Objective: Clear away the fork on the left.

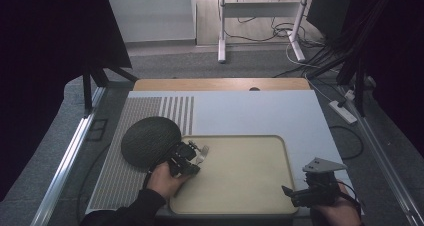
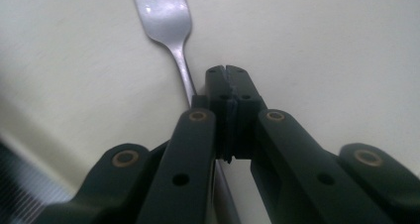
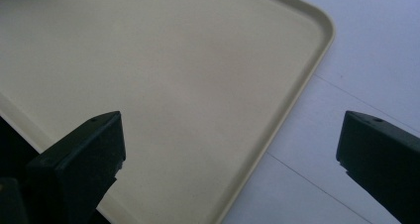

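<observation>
A polished steel fork [image 2: 171,23] lies on the smooth beige tray [image 1: 260,196], near its left edge beside a round dark woven mat [image 1: 150,140]. The left gripper [image 2: 229,73] has its matte black jaws pressed together, the fork's thin handle passing just beside and under them — tines cut off. The right gripper [image 3: 230,135] hangs wide open, empty, over the tray's rounded corner.

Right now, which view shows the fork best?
The left gripper view: the fork is close and sharp, tines and neck lying on the beige tray, handle running under the shut left gripper. The high view gives just a small glint of it beside that gripper. The right gripper view looks across bare tray.
</observation>
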`<state>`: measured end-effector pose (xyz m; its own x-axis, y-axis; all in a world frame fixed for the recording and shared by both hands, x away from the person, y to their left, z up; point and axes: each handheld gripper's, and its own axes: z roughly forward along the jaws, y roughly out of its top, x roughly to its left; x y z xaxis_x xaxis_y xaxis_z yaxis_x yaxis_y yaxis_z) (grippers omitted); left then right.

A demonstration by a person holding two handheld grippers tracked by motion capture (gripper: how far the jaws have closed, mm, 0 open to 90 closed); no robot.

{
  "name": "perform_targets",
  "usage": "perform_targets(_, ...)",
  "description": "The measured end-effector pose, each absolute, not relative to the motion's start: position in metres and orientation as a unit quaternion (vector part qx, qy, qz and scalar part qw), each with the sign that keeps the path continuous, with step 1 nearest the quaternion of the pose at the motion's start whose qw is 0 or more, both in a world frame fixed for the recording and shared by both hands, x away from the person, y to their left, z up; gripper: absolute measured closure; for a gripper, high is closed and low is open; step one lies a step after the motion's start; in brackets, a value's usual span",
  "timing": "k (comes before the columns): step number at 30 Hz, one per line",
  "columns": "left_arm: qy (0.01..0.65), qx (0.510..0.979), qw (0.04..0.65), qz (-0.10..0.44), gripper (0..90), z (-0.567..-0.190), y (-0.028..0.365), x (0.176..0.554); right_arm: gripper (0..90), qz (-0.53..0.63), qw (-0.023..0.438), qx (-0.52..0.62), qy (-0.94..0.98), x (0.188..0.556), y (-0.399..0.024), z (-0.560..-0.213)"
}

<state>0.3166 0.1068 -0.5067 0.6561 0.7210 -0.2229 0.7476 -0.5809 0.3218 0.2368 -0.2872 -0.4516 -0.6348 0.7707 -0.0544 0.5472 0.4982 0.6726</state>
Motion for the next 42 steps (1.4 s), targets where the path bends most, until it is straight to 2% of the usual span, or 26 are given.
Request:
perform_targets(12, 0.444, 0.874, 0.197, -0.031, 88.8, -0.508, 0.131, 0.323, 0.0, 0.316, 0.177, 0.388, 0.848, 0.237, -0.287, -0.452)
perform_targets(17, 0.435, 0.876, 0.206, -0.025, 81.7, -0.505, 0.13, 0.323, 0.0, 0.315, 0.177, 0.388, 0.848, 0.237, -0.287, -0.452)
perform_targets(25, 0.423, 0.871, 0.249, -0.004, 56.4, -0.496, 0.138, 0.323, 0.0, 0.315, 0.177, 0.388, 0.848, 0.237, -0.287, -0.452)
perform_targets(30, 0.422, 0.861, 0.285, 0.006, 33.9, -0.493, 0.147, 0.323, 0.0, 0.315, 0.177, 0.388, 0.848, 0.237, -0.287, -0.452)
perform_targets(33, 0.425, 0.851, 0.309, 0.004, 24.5, -0.491, 0.153, 0.323, 0.0, 0.316, 0.177, 0.388, 0.848, 0.237, -0.287, -0.452)
perform_targets(40, 0.423, 0.845, 0.328, 0.013, 13.9, -0.488, 0.161, 0.323, 0.0, 0.316, 0.177, 0.388, 0.847, 0.237, -0.287, -0.452)
perform_targets(42, 0.42, 0.844, 0.333, 0.012, 13.5, -0.488, 0.163, 0.323, 0.0, 0.316, 0.176, 0.388, 0.847, 0.237, -0.287, -0.452)
